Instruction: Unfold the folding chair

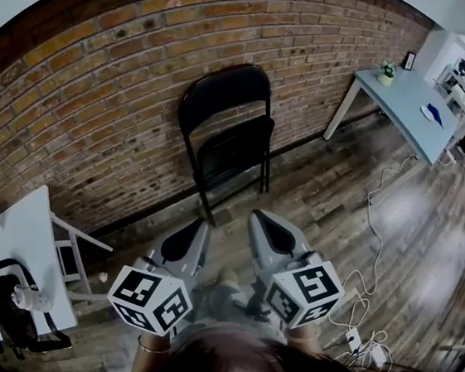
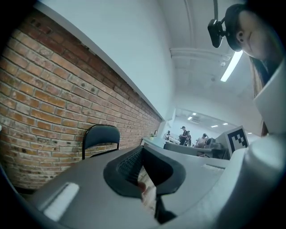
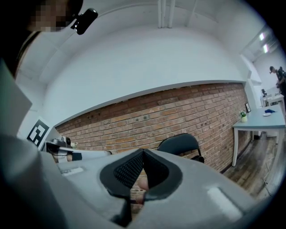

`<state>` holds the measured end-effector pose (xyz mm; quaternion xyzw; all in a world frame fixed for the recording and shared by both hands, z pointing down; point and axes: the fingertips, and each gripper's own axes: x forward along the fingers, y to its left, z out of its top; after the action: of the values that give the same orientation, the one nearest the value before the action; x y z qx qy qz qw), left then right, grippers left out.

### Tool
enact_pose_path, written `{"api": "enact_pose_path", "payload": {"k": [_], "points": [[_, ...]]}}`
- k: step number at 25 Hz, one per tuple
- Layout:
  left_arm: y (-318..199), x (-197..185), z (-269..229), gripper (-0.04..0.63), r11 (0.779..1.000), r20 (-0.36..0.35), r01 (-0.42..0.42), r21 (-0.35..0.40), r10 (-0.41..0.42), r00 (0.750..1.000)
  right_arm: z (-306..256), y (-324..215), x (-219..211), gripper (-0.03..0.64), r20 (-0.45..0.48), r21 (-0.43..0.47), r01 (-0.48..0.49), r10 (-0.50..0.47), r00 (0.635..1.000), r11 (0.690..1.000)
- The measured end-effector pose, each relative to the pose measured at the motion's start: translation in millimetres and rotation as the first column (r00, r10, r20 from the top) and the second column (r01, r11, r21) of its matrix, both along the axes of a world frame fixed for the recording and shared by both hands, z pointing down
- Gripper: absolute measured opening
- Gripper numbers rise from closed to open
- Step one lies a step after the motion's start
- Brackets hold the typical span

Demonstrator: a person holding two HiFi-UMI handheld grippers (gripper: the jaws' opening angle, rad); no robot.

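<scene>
Black folding chair [image 1: 228, 135] leans folded on brick wall [image 1: 96, 88]; left tongs [image 1: 182, 243], right tongs [image 1: 276, 234] together, empty. Risk: shut tongs nudge chair, toppling it.

The head camera looked steeply down onto the left gripper [image 1: 194, 229] and right gripper [image 1: 263, 219], the folding chair [image 1: 228, 131] further ahead; each gripper camera sat close behind its own jaws, facing nearly level along them; all three views shared the chair and brick wall [image 1: 105, 95]; head and right gripper views shared the table [image 1: 407, 103].

Black folding chair [image 1: 228, 131], red-brown brick wall [image 1: 97, 96], pale blue table [image 1: 407, 107]
</scene>
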<state>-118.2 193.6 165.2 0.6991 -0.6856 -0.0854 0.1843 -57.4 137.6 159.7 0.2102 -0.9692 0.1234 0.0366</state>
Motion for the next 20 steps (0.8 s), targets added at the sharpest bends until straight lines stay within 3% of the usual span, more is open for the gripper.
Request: {"api": "enact_pose_path", "payload": {"k": [10, 20], "points": [[-87.6, -41.3, -2.0, 0.002, 1.000, 0.012, -0.001, 0.002, 0.001, 1.000, -2.7, -88.0, -45.9, -0.005, 0.000, 0.006, 0.020, -0.020, 1.000, 1.000], [-127.1, -65.6, 5.3, 0.002, 0.999, 0.011, 0.034, -0.029, -0.034, 0.999, 6.0, -130.4, -71.5, -0.003, -0.001, -0.024, 0.060, -0.061, 0.998, 0.998]]}}
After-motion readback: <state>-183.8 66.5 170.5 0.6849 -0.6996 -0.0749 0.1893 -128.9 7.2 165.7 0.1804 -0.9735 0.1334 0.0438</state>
